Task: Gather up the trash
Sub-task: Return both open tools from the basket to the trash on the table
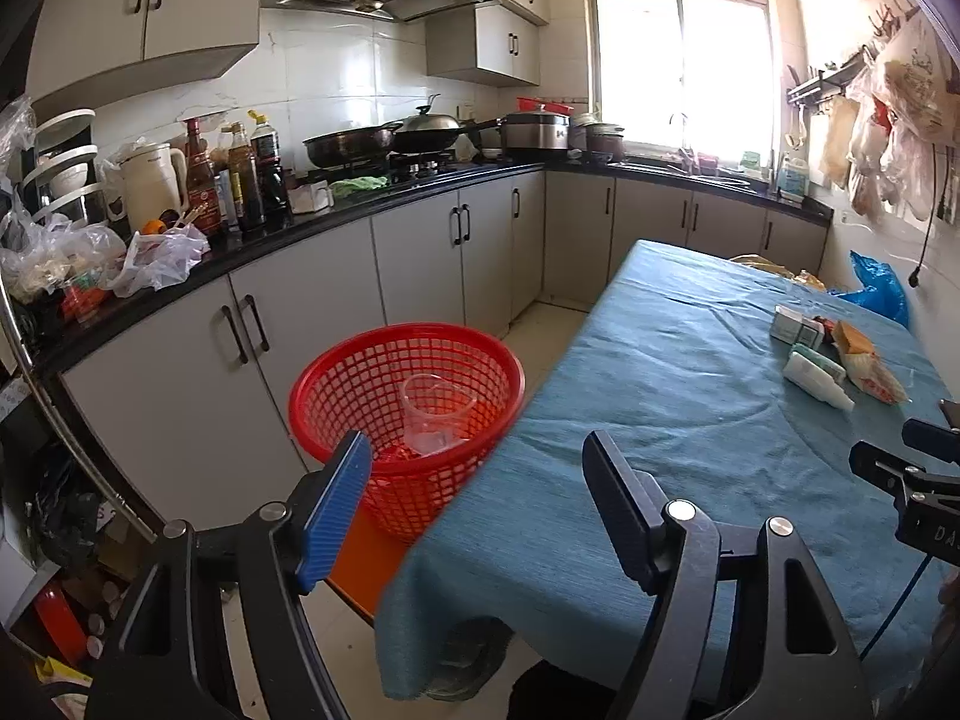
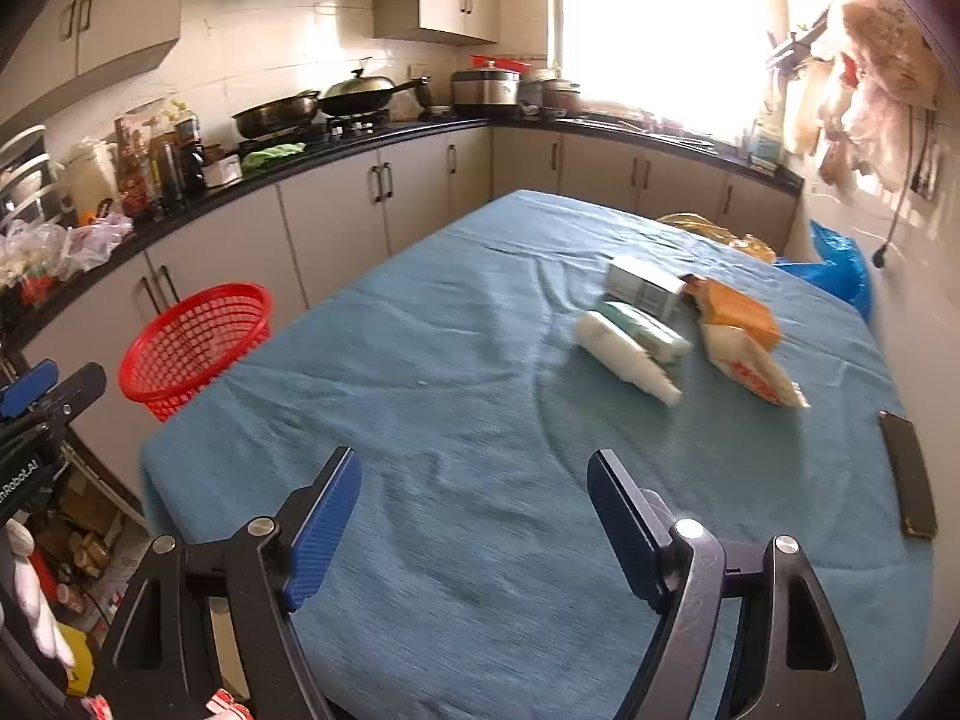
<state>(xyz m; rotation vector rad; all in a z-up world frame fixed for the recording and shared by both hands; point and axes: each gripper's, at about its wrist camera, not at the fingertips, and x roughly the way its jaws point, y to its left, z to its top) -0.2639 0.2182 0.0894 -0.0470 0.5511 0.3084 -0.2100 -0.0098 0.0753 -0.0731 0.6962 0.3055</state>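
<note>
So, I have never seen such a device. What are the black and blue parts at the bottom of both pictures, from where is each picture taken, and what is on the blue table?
They are two hand-held grippers; a person carries one in each hand. Each has a camera looking forward along its fingers. One picture comes from the left gripper, beside the red basket, which already holds a clear plastic cup. The other comes from the right gripper, over the blue tablecloth. On the cloth lie a white bottle, a small box, an orange-and-white packet and a phone. Both grippers are open and hold nothing.
</note>
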